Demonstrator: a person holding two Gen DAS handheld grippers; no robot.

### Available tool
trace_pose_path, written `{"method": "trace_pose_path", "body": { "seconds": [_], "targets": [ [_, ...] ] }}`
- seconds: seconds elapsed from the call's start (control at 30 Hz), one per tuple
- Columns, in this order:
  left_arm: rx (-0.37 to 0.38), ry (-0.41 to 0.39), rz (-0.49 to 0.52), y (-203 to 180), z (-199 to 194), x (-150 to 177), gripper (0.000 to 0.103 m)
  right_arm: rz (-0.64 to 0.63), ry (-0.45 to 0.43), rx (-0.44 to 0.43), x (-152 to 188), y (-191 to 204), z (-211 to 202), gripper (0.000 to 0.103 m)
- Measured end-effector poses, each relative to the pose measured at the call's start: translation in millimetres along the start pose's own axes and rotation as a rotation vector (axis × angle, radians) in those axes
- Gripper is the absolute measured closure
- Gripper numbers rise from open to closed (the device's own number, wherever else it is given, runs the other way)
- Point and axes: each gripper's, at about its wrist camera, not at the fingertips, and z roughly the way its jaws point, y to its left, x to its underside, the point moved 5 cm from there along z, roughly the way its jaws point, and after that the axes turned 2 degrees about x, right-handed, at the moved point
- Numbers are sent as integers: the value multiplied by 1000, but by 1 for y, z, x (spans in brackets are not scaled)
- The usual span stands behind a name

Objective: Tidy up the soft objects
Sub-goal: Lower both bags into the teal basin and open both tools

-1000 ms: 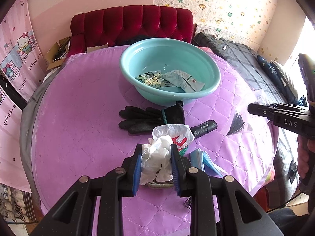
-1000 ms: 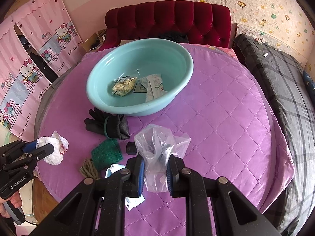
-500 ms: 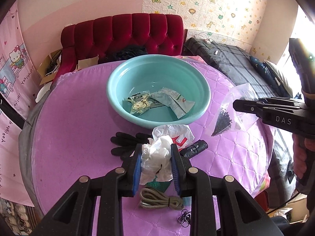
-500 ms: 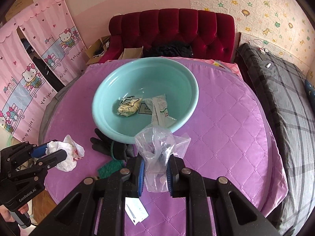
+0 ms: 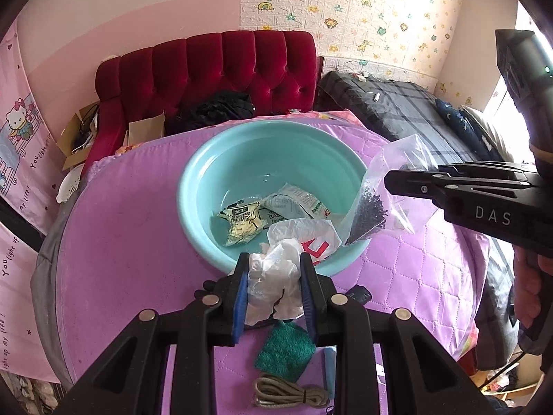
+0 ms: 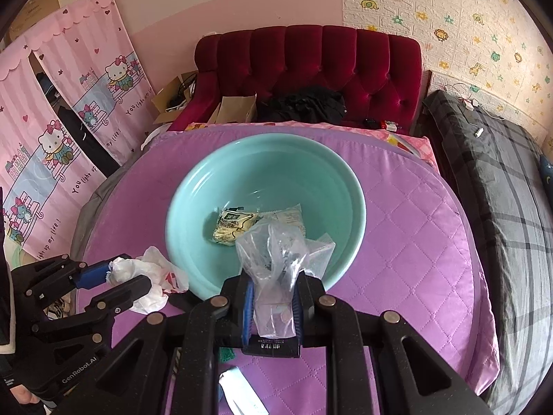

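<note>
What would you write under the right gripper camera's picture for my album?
Right gripper holds a clear plastic bag near the teal basin; left gripper holds a crumpled white bag.

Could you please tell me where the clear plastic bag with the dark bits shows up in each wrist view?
Left wrist: clear plastic bag at right of centre, hanging from the right gripper above the basin rim.
Right wrist: bottom centre, clamped between the jaws.
Shared landmark: the teal basin.

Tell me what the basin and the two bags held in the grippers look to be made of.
Basin: likely moulded plastic, smooth turquoise with a soft sheen.
White bag in the left gripper: thin crinkly plastic film, opaque, red print.
Clear bag in the right gripper: transparent glossy plastic film, dark bits showing through.
</note>
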Motion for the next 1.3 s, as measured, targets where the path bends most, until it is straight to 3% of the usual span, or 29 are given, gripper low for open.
{"method": "trace_pose_path", "body": {
  "seconds": [0.67,1.3],
  "targets": [
    [-22,34,-4,15,69,-46,73,24,73,11,-58,-4,89,84],
    [-66,80,-20,41,132,-70,73,80,97,52,-83,-18,152,84]
  ]
}}
